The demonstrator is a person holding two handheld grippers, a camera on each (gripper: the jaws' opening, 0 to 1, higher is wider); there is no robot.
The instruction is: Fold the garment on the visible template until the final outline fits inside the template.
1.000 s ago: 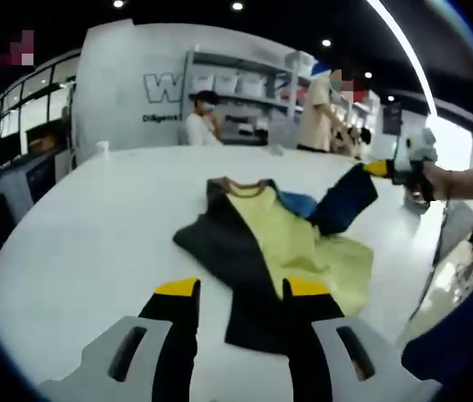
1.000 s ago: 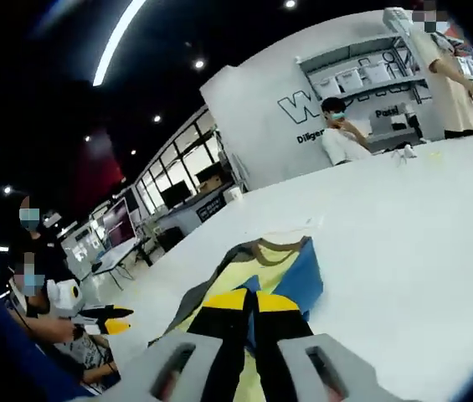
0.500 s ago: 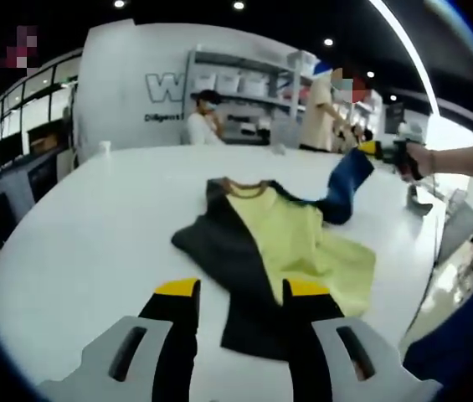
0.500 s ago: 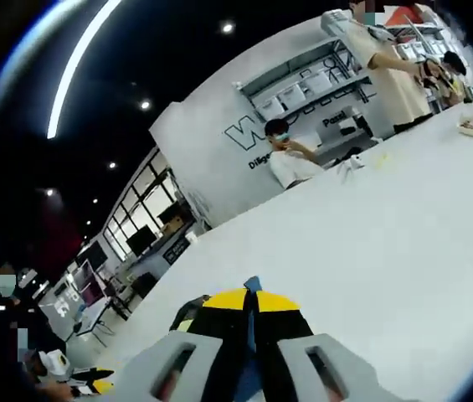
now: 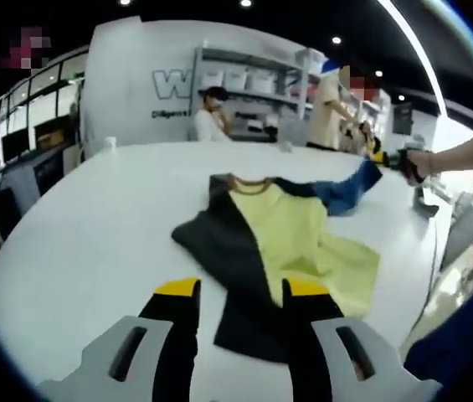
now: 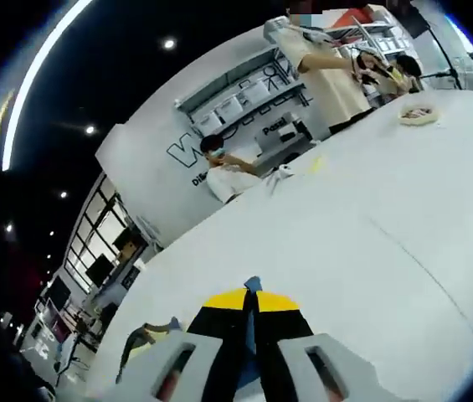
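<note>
A garment [image 5: 278,243] with a black left half, a yellow front and a blue sleeve [image 5: 349,188] lies on the white table [image 5: 94,226]. My left gripper [image 5: 243,289] hovers open over the table, short of the garment's black hem, with nothing between its jaws. My right gripper [image 5: 384,159], held by a hand, is at the far right, shut on the blue sleeve's end, which is stretched out low over the table. In the right gripper view my right gripper [image 6: 251,297] pinches a sliver of blue sleeve [image 6: 253,285]. Part of the garment [image 6: 148,339] shows at lower left.
People stand at the table's far side by shelves [image 5: 244,84]. A small white cup [image 5: 109,142] sits at the far left edge. A shallow dish [image 6: 420,112] lies on the table far off. The table's right edge [image 5: 437,251] runs close to the garment.
My right gripper has drawn the blue sleeve outward and down, away from the garment's body, so it now lies stretched low. The right gripper view has swung off the garment. My left gripper stays put.
</note>
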